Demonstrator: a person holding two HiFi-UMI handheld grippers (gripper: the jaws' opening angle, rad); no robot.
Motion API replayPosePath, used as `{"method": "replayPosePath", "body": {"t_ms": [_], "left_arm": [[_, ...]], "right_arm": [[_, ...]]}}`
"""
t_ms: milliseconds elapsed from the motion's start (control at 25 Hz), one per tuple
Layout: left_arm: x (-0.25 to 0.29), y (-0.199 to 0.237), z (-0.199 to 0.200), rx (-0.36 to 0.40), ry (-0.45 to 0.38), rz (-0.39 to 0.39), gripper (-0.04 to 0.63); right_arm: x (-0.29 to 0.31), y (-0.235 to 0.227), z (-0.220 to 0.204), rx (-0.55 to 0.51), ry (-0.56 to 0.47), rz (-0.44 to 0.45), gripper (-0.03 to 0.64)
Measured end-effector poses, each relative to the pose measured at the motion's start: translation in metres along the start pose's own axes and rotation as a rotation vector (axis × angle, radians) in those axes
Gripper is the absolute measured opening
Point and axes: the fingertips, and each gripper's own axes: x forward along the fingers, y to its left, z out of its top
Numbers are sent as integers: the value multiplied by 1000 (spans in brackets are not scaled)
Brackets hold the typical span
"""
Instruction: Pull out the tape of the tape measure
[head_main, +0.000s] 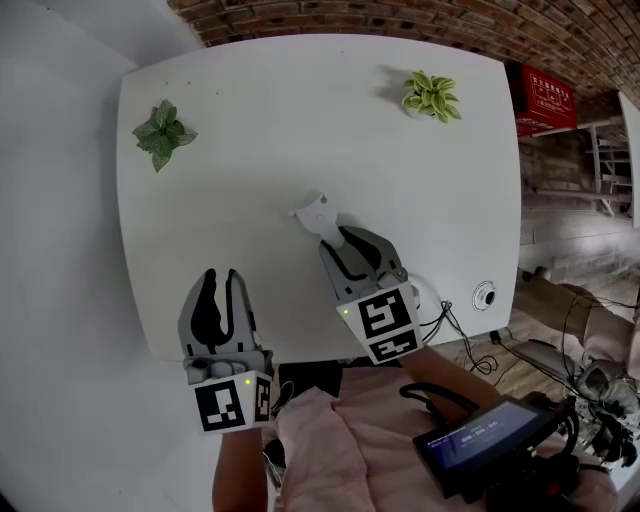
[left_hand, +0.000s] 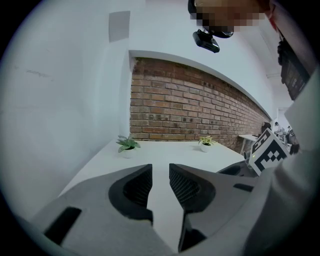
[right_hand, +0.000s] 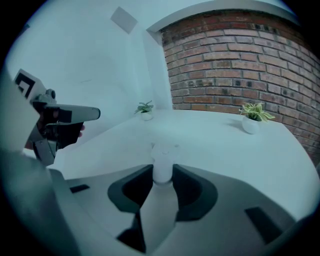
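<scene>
A small white tape measure (head_main: 317, 217) lies near the middle of the white table (head_main: 250, 90). My right gripper (head_main: 341, 238) reaches it from the near side and is shut on its near end. In the right gripper view the white body (right_hand: 162, 156) sits pinched between both pads, and the far part sticks out past the fingertips of the right gripper (right_hand: 162, 172). My left gripper (head_main: 220, 286) hovers over the table's near left edge, apart from the tape measure. In its own view the left gripper (left_hand: 160, 179) stands open, with only bare table showing through the gap.
A green potted plant (head_main: 163, 132) stands at the far left and a paler one (head_main: 430, 95) at the far right. A round grommet (head_main: 484, 295) with cables sits at the table's right edge. A brick wall runs behind, and a dark device (head_main: 490, 440) hangs at the lower right.
</scene>
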Motion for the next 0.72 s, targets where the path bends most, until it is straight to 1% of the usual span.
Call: {"method": "replayPosePath", "body": {"t_ms": [400, 560, 720], "left_arm": [[6, 0, -1, -1, -4, -8, 114], [8, 0, -1, -5, -1, -15, 114], [13, -2, -1, -42, 9, -42, 118]], "right_arm": [[0, -4, -2, -5, 5, -13, 130], [-3, -6, 5, -3, -34, -19, 127], [-4, -6, 15, -4, -79, -11, 127]]}}
